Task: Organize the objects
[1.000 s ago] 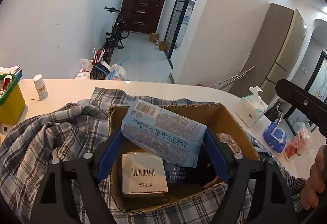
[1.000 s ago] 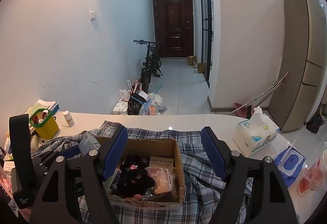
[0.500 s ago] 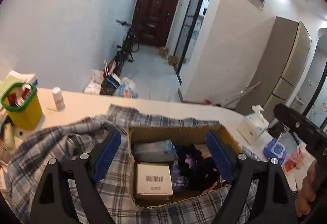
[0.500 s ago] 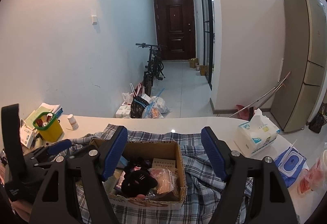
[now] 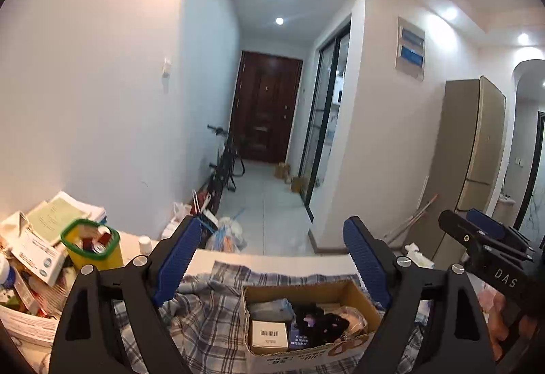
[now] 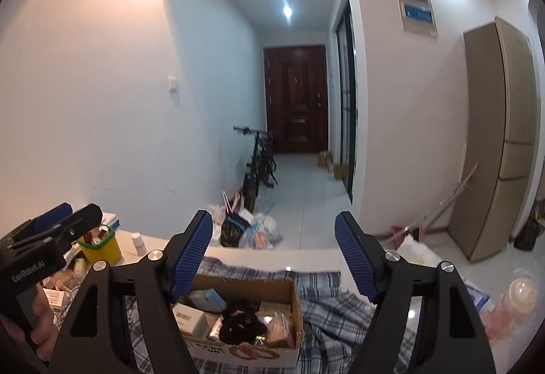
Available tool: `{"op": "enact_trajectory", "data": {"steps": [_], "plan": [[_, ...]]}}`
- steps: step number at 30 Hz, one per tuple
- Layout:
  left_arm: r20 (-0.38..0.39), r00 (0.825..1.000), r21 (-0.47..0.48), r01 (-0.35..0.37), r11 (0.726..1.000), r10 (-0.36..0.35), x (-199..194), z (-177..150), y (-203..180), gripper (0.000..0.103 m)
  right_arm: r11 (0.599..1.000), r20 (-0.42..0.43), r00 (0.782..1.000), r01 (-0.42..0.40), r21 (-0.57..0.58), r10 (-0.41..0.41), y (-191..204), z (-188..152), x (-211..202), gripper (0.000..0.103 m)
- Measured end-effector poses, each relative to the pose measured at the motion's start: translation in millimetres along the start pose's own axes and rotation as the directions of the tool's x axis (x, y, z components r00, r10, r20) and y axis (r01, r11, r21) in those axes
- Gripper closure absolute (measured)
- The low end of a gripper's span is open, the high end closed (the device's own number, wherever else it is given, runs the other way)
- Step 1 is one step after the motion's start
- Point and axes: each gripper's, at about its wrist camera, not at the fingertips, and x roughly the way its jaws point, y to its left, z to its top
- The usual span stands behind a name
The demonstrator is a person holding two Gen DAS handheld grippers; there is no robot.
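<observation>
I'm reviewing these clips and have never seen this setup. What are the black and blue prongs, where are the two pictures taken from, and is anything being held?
No robot here: a person holds a two-finger tool in each hand, with a camera on each looking along its blue-padded fingers. One picture is from the left gripper, the other from the right gripper. Each view also catches the other tool at its edge. Both grippers are open and hold nothing. Below them a cardboard box full of small packages sits on a plaid cloth on a white counter. A yellow tub, a small white bottle and a tissue pack stand nearby.
</observation>
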Motion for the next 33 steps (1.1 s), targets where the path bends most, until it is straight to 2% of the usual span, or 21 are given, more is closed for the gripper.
{"op": "enact_trajectory", "data": {"steps": [2,4,8,10,12,13,18,33], "plan": [[0.045,0.999,0.009,-0.001,1.0,0.001,-18,6,-2,0.014,1.0,0.041,0.999,-0.011,0.002,0.011,3,4,-14,0.029],[0.071,0.997,0.024,0.004,1.0,-0.006,-30,10,-5,0.0,1.0,0.061,0.998,-0.028,0.007,0.028,5,6,-23,0.029],[0.128,0.992,0.045,0.01,0.999,-0.015,-53,16,-12,0.0,0.998,0.086,0.995,-0.059,0.009,0.058,10,9,-36,0.029],[0.144,0.989,0.064,0.023,0.998,-0.033,-64,18,-16,0.0,0.998,0.101,0.993,-0.057,0.009,0.056,12,9,-41,0.023],[0.169,0.985,0.068,0.02,0.998,-0.031,-74,20,-18,0.0,0.999,0.115,0.992,-0.051,0.013,0.049,14,10,-44,0.003],[0.176,0.984,0.067,0.02,0.998,-0.031,-77,20,-19,0.0,0.999,0.123,0.991,-0.048,0.014,0.046,14,10,-46,0.0],[0.193,0.98,0.042,0.033,0.999,-0.041,-85,21,-14,0.0,1.0,0.142,0.99,-0.018,0.004,0.018,17,11,-54,0.0],[0.212,0.977,0.069,0.012,0.998,-0.027,-95,20,-16,0.0,0.999,0.15,0.988,-0.039,0.002,0.038,18,14,-61,0.0]]}}
